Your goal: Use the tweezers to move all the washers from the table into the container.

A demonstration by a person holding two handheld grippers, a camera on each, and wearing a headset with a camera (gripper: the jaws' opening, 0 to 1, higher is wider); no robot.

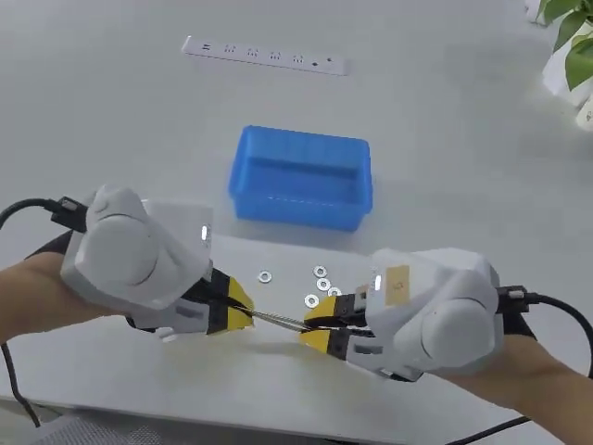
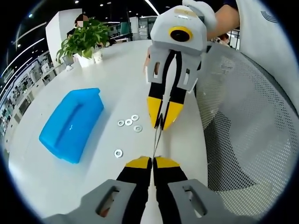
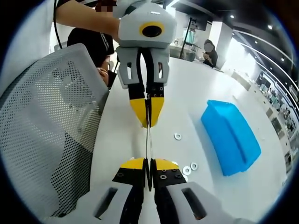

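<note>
Slim, thin metal tweezers (image 1: 278, 320) held roughly level over the white surface (image 1: 445, 139), one end clamped in the left tool (image 1: 243, 309), the other in the right tool (image 1: 315, 332). Several small flat silver washers (image 1: 266, 276) lie loose just beyond. The blue rectangular plastic container (image 1: 296, 209) stands upright and open-topped, farther back.

Bright, even overhead light washes the white bench (image 1: 445, 111) pale. Soft, faint shadows lie just under the left claw (image 1: 243, 311) and right claw (image 1: 318, 334). Ceiling strips (image 2: 150, 5) glare beyond the claws. Fisheye bends both claw views' edges; head view stays sharp.

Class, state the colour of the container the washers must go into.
The container is bright blue; the head view shows it best.
</note>
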